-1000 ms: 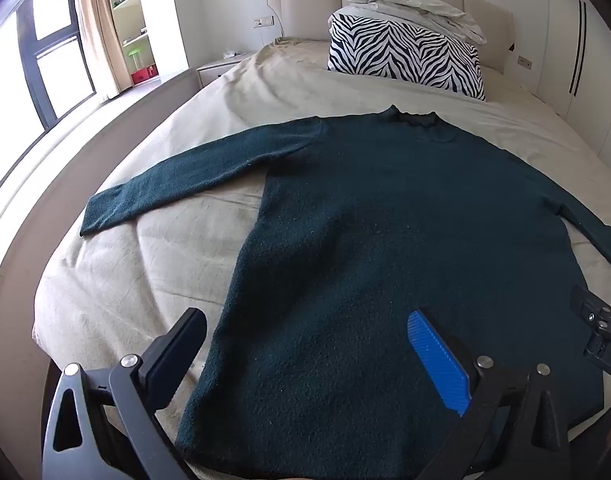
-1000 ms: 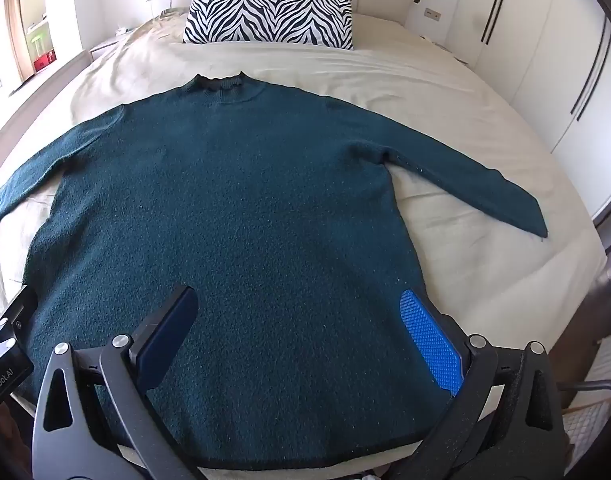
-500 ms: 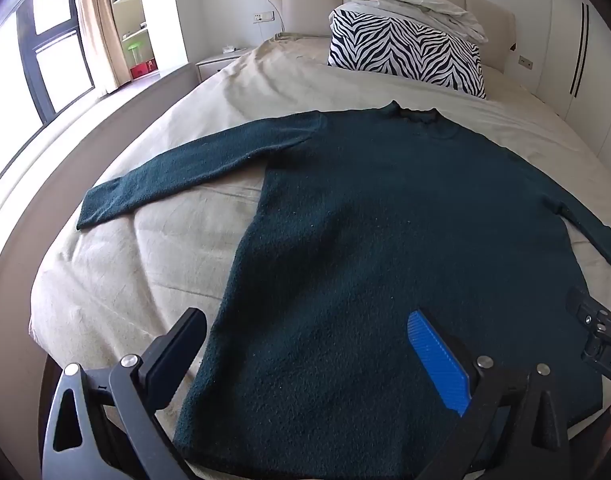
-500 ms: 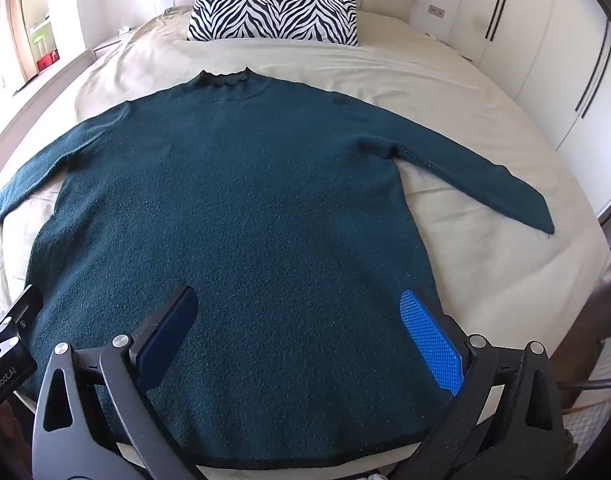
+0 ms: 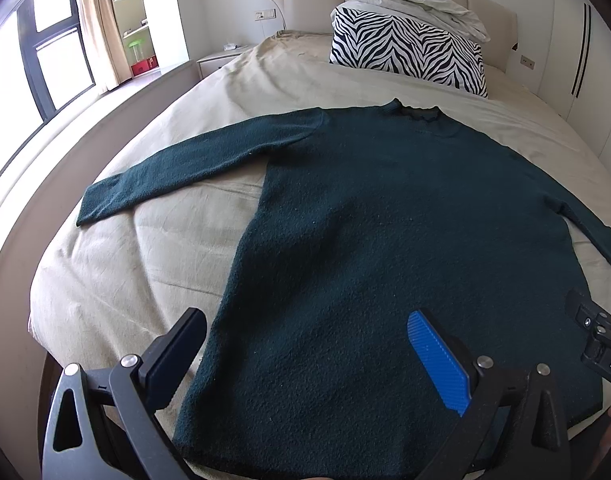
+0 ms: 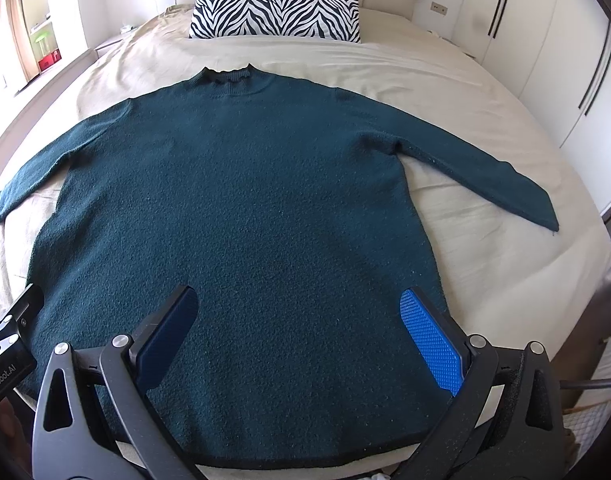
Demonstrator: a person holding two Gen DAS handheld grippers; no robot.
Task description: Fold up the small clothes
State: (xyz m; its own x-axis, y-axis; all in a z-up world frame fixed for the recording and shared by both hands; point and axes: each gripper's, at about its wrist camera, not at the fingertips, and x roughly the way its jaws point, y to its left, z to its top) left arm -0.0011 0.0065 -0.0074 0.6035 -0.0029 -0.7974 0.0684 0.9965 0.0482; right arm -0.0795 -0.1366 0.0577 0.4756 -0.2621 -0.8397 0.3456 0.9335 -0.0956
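Both handheld two-finger grippers hang with jaws spread wide and nothing between them: the left gripper (image 5: 305, 356) over the hem's left part, the right gripper (image 6: 305, 332) over the hem's right part, neither visibly touching the cloth. Below them the dark teal long-sleeved knit sweater (image 6: 241, 200) lies flat and face up on the beige sheet of the bed (image 5: 137, 248), its collar toward the zebra-striped pillow (image 6: 275, 10) at the headboard, its hem along the near edge of the mattress, both sleeves angled outward. Folding looks not yet begun; the garment is spread and smoothed, so the step in hand seems to be choosing the first grip. A sensible next move would be to reach out to a sleeve, the left sleeve (image 5: 193, 168) for the left tool or the right sleeve (image 6: 477, 176) for the right, pinch the cuff and carry it across the body. Each cuff lies well apart from its gripper
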